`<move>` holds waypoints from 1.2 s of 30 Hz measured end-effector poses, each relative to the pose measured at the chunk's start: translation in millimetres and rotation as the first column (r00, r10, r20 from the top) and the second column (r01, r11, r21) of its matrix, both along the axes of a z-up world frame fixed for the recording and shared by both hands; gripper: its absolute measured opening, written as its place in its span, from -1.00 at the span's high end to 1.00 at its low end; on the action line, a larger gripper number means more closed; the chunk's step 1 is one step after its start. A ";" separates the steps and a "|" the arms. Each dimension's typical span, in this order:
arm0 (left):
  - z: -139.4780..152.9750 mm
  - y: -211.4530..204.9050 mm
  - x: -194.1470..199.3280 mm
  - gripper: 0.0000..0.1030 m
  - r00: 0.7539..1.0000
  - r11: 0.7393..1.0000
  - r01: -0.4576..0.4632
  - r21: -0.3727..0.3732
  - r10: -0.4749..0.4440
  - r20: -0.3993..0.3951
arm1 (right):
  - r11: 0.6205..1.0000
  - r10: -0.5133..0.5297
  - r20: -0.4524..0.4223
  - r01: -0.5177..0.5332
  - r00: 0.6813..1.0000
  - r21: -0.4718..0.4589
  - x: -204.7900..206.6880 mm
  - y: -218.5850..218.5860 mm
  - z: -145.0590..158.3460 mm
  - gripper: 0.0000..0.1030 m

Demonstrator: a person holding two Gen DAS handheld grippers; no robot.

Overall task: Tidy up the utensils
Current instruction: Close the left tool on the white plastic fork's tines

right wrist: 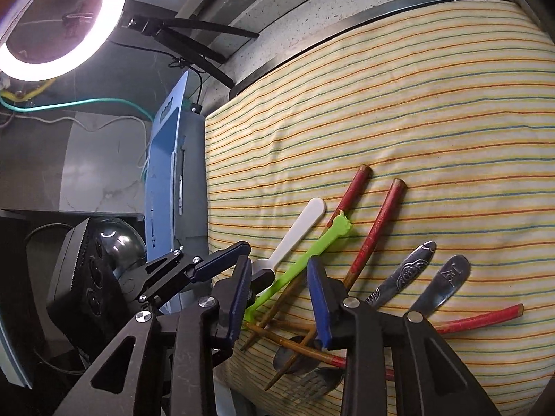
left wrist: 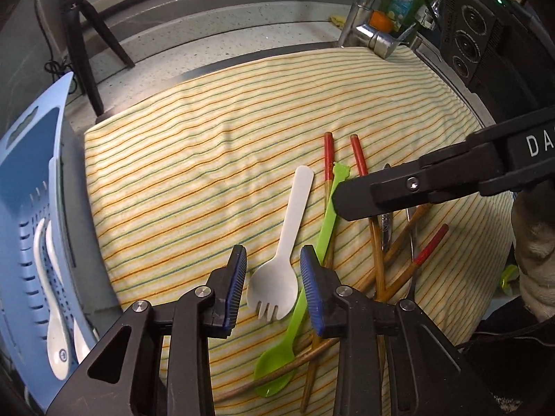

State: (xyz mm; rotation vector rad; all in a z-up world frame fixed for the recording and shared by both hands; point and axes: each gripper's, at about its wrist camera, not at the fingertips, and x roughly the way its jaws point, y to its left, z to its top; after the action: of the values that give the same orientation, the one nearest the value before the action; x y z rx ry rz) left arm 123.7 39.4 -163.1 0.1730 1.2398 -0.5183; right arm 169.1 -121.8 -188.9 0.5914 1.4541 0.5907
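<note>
On the striped cloth (left wrist: pixel 208 156) lies a pile of utensils. A white spork (left wrist: pixel 289 228) lies with its head between the blue pads of my left gripper (left wrist: pixel 274 277), which is open and straddles it without pressing. A green spoon (left wrist: pixel 308 277) runs under the right pad. My right gripper (right wrist: pixel 281 298) is open over the green spoon's handle (right wrist: pixel 305 253) and the crossed red-tipped chopsticks (right wrist: pixel 378 228). Its black finger (left wrist: pixel 381 190) reaches in from the right in the left wrist view. The left gripper (right wrist: pixel 256 260) shows beside the spork (right wrist: pixel 298 232) in the right wrist view.
A blue utensil drainer (left wrist: pixel 34 173) stands left of the cloth and holds white spoons (left wrist: pixel 52 294). Two metal handles (right wrist: pixel 409 270) and a fork (right wrist: pixel 312 381) lie in the pile. A faucet (left wrist: pixel 374 34) and a tripod (left wrist: pixel 79 34) stand behind; a ring light (right wrist: pixel 52 17) glows.
</note>
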 end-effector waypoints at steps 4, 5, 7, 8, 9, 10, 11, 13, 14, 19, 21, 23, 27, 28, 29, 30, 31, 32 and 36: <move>-7.0 -1.5 5.2 0.59 1.000 1.000 -0.006 0.018 0.006 -0.009 | 1.000 0.005 -0.017 -0.005 1.000 -0.004 4.7 5.3 -5.6 0.42; -7.6 -0.8 5.8 0.60 1.000 1.000 -0.009 0.011 0.009 -0.011 | 1.000 0.008 -0.022 -0.008 1.000 -0.006 5.3 6.9 -6.7 0.42; -8.0 1.0 6.5 0.64 1.000 1.000 -0.020 0.003 0.020 -0.010 | 1.000 0.008 -0.031 -0.008 0.999 -0.003 5.2 7.6 -9.4 0.42; -8.5 1.8 7.2 0.65 1.000 1.000 -0.025 0.003 0.025 -0.009 | 1.000 0.011 -0.033 -0.011 0.999 -0.004 4.8 8.4 -10.2 0.42; -8.9 3.2 7.8 0.67 1.000 1.000 -0.030 0.002 0.030 -0.008 | 1.000 0.017 -0.036 -0.017 0.999 -0.007 5.2 10.1 -11.4 0.42; -8.9 5.1 8.1 0.67 0.999 0.999 -0.036 -0.002 0.036 -0.010 | 1.000 0.018 -0.037 -0.019 0.999 -0.010 5.8 11.8 -12.6 0.43; -8.8 6.4 8.1 0.69 0.999 0.999 -0.039 -0.003 0.039 -0.010 | 1.000 0.019 -0.039 -0.019 0.999 -0.013 6.5 13.3 -13.6 0.43; -8.6 8.7 8.0 0.71 0.999 0.999 -0.048 0.005 0.048 -0.006 | 1.000 0.024 -0.042 -0.024 0.999 -0.013 7.3 16.7 -15.3 0.44; -8.5 9.9 7.7 0.72 0.999 0.999 -0.050 0.010 0.050 -0.004 | 0.999 0.027 -0.043 -0.028 0.999 -0.015 7.6 19.4 -15.5 0.44; -7.7 15.8 4.3 0.72 0.998 0.997 -0.068 0.026 0.068 0.004 | 0.999 0.036 -0.048 -0.037 0.998 -0.027 11.0 29.2 -19.0 0.45; -7.6 19.0 2.8 0.72 0.997 0.997 -0.077 0.027 0.077 0.005 | 0.999 0.037 -0.048 -0.038 0.998 -0.014 10.5 30.8 -16.8 0.45; -8.0 23.2 1.5 0.72 0.996 0.996 -0.087 0.022 0.087 0.002 | 0.999 0.050 -0.032 -0.050 0.998 -0.009 8.9 34.8 -12.2 0.46; -8.3 26.1 0.0 0.72 0.995 0.995 -0.096 0.020 0.096 0.002 | 0.999 0.052 -0.033 -0.052 0.998 -0.012 9.2 41.8 -12.3 0.46; -8.2 26.5 -0.3 0.72 0.995 0.995 -0.097 0.019 0.097 0.002 | 0.998 0.051 -0.036 -0.052 0.998 -0.020 9.1 42.8 -13.4 0.46; -8.3 26.4 -0.4 0.72 0.995 0.995 -0.096 0.019 0.096 0.002 | 0.999 0.047 -0.040 -0.048 0.998 -0.020 9.3 43.8 -14.6 0.46; -8.6 26.5 -0.2 0.72 0.995 0.995 -0.096 0.020 0.096 0.002 | 0.999 0.045 -0.043 -0.046 0.998 -0.020 9.8 45.6 -15.4 0.46; -8.5 26.9 -0.5 0.72 0.995 0.995 -0.097 0.022 0.097 0.003 | 0.999 0.044 -0.043 -0.045 0.998 -0.026 10.3 47.2 -15.8 0.47; -8.3 27.3 -1.1 0.72 0.995 0.995 -0.097 0.023 0.097 0.003 | 0.998 0.042 -0.042 -0.044 0.998 -0.034 10.8 48.8 -15.7 0.47; -8.3 28.6 -3.2 0.72 0.994 0.994 -0.106 0.022 0.106 0.004 | 0.994 0.050 -0.042 -0.054 0.998 -0.092 13.7 56.6 -15.3 0.61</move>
State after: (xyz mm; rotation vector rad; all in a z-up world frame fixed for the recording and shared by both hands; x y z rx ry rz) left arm 120.5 68.0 -171.5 0.1258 1.2457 -0.4123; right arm 182.8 -65.2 -204.2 0.4961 1.5295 0.5513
